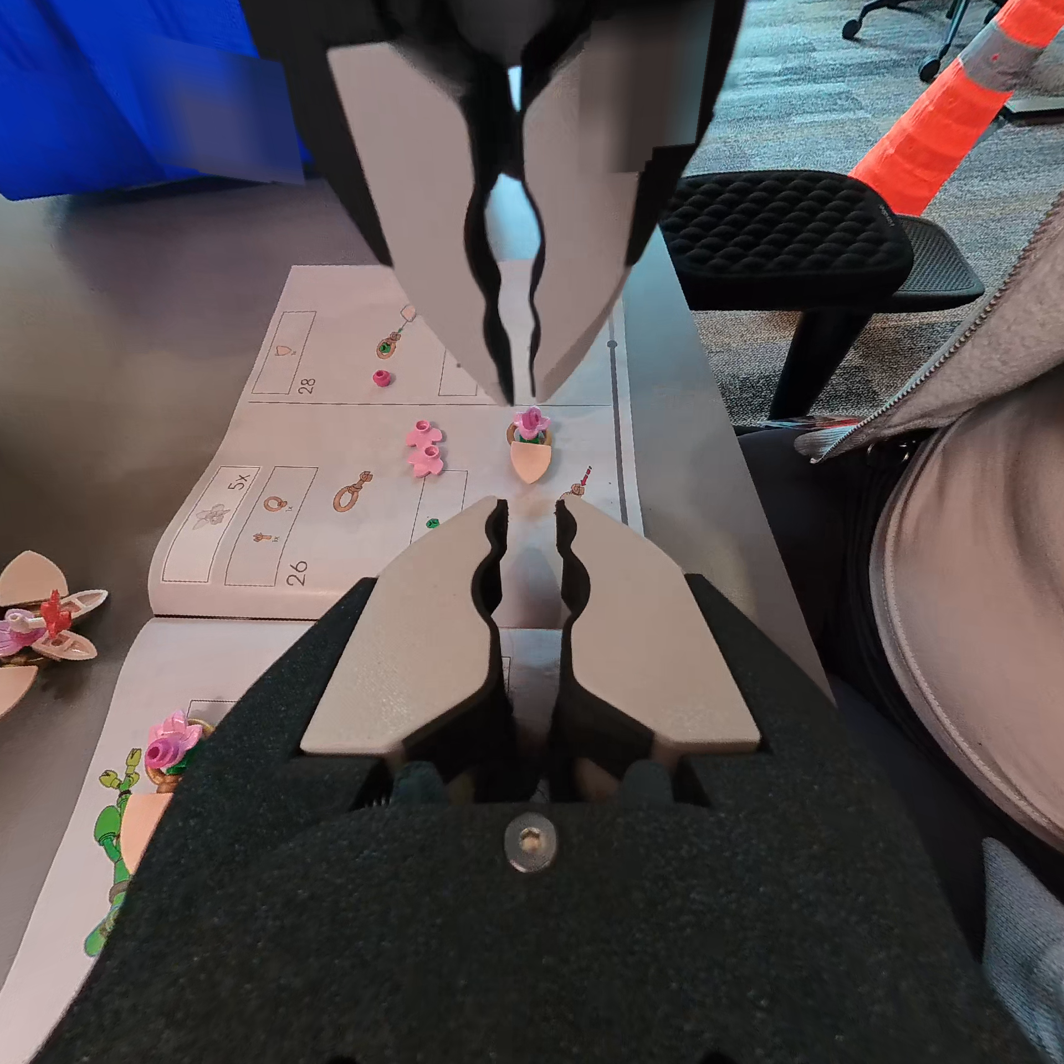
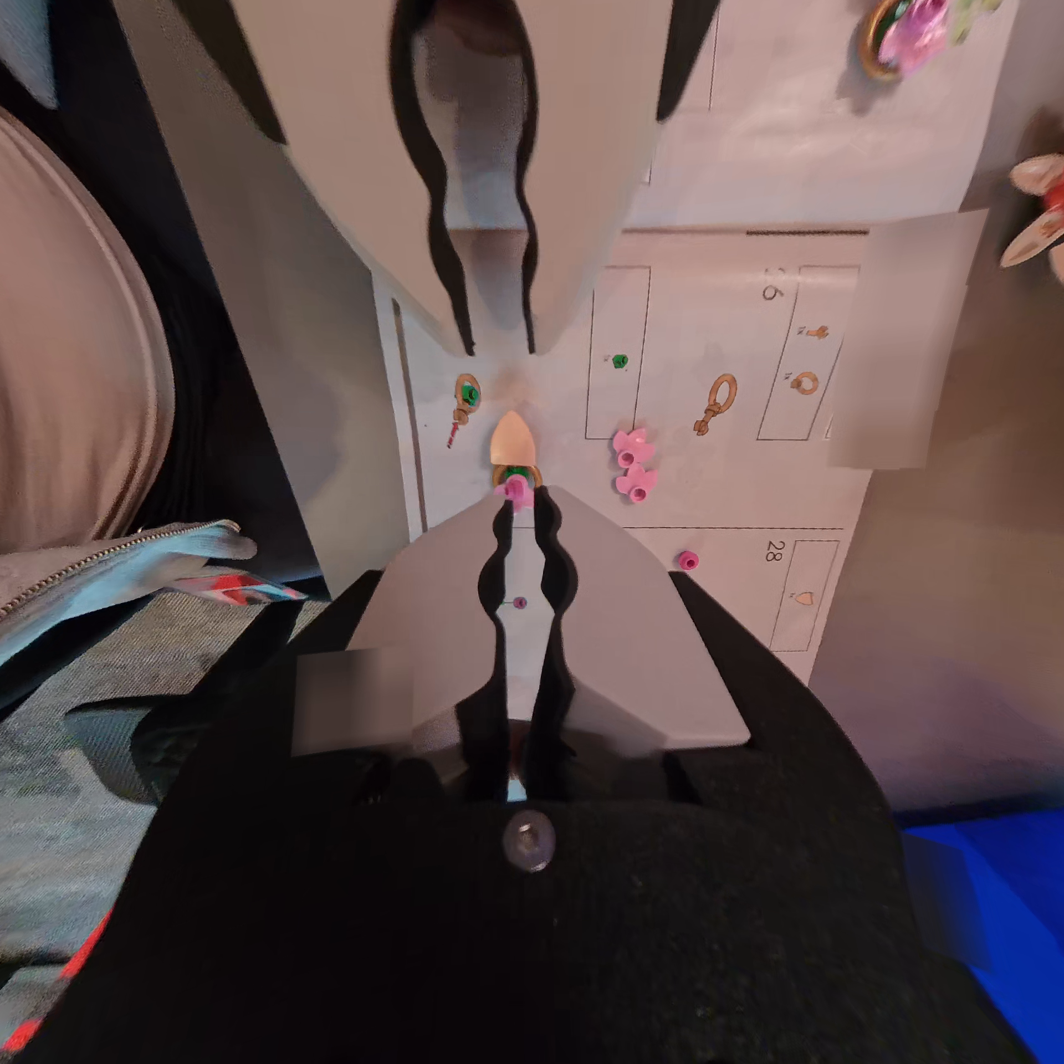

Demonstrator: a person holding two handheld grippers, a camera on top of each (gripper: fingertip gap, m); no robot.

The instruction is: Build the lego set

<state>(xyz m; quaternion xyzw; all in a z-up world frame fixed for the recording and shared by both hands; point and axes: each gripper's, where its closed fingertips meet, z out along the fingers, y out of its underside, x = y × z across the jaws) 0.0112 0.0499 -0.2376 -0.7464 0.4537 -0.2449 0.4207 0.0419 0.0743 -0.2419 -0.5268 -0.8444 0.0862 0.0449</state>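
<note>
A small build stands on an open instruction booklet [image 1: 345, 437]: a peach petal [image 1: 531, 466] with a gold ring, a green piece and a pink flower [image 1: 532, 423] on top. My left gripper [image 1: 532, 506] is open and empty, its tips just short of the petal's point; it also shows in the right wrist view [image 2: 501, 350]. My right gripper [image 2: 523, 496] comes from the opposite side. Its fingertips [image 2: 541, 495] stand a narrow gap apart right at the pink flower [image 2: 511, 492]. In the left wrist view the right gripper [image 1: 521, 397] is just behind the flower, not clamped on it.
Two loose pink flower pieces [image 1: 425, 452] and a dark pink round stud [image 1: 381, 377] lie on the booklet. A built petal flower [image 1: 46, 627] lies at the left. A person's torso [image 1: 950, 518], a black chair [image 1: 783, 230] and an orange cone [image 1: 944, 126] are beyond the table's right edge. Across from one pair of fingers to the other is roughly 4 cm.
</note>
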